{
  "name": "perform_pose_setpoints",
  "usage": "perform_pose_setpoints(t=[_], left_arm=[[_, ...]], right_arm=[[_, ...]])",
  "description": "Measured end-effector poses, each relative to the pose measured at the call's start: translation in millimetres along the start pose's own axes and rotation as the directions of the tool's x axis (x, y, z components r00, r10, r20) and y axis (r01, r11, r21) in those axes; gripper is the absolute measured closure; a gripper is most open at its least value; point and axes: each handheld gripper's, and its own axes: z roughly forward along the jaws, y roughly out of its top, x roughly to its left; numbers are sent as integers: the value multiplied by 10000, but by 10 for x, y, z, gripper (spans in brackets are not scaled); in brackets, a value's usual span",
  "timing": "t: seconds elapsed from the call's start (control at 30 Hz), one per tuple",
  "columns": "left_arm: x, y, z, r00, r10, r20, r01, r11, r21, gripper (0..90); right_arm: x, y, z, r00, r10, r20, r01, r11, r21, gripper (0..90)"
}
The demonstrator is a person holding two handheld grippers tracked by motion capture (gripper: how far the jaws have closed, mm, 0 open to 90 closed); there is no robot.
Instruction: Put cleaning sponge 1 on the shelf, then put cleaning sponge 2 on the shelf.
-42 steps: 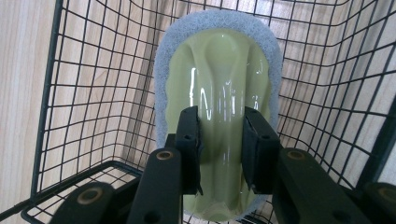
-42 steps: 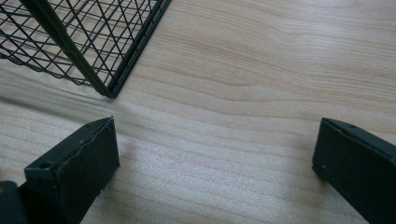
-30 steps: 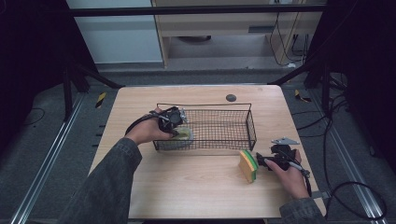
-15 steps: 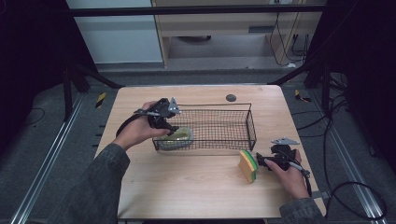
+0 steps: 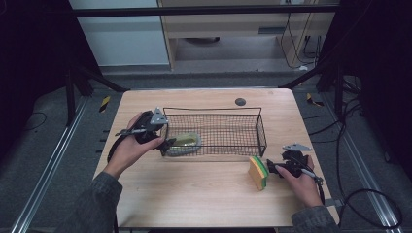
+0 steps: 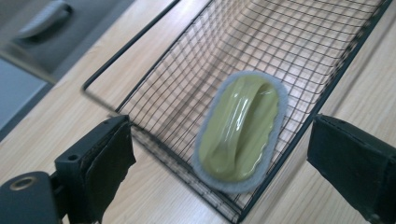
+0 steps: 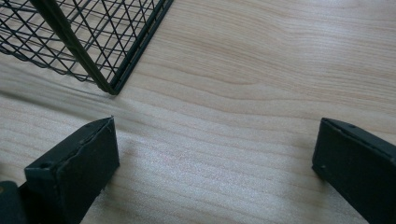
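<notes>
From the high view, I have the left gripper (image 5: 165, 141) at the near left corner of the wire basket (image 5: 262, 127), its jaws having just been opening and now wide, nothing between them. The green scrubber (image 5: 185, 141) lies inside the basket at that left end, flat on the mesh. My right gripper (image 5: 273, 167) rests low on the table (image 5: 194, 194) at the near right, just beside a yellow and green sponge (image 5: 258, 172) standing on edge outside the basket. The wooden top is bare otherwise, apart from a small dark disc (image 5: 240, 101) at the far edge; dark floor, cables and a cabinet lie beyond.

In the left gripper view, the scrubber (image 6: 240, 129) shows a glossy, hard-looking olive handle on a grey felt pad. I judge it light and stiff, and slick on top; the raised ridge along its middle is the place to pinch. The basket wall (image 6: 299, 126) crowds it on one side.

In the right gripper view, the jaws stand wide over bare wood (image 7: 261, 70), the basket corner (image 7: 109, 86) just ahead.
</notes>
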Motion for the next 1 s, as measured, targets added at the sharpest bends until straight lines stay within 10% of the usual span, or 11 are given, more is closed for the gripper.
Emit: perform_pose_setpoints(t=[0.33,0.57,1.0], left_arm=[[-144,-628,-2,9881,-1509,-303,1508,9885,-50,54],[-232,-986,144,9858,-1666,-225,1678,9827,780,52],[-209,-1334,293,9511,-3083,-173,3080,9435,1226,57]], right_arm=[[-33,-14,-30,9997,-140,-175,141,9999,79,26],[-53,4,-245,9997,45,-254,-32,9987,513,150],[196,126,-1007,9933,-854,-781,953,9863,1347,265]])
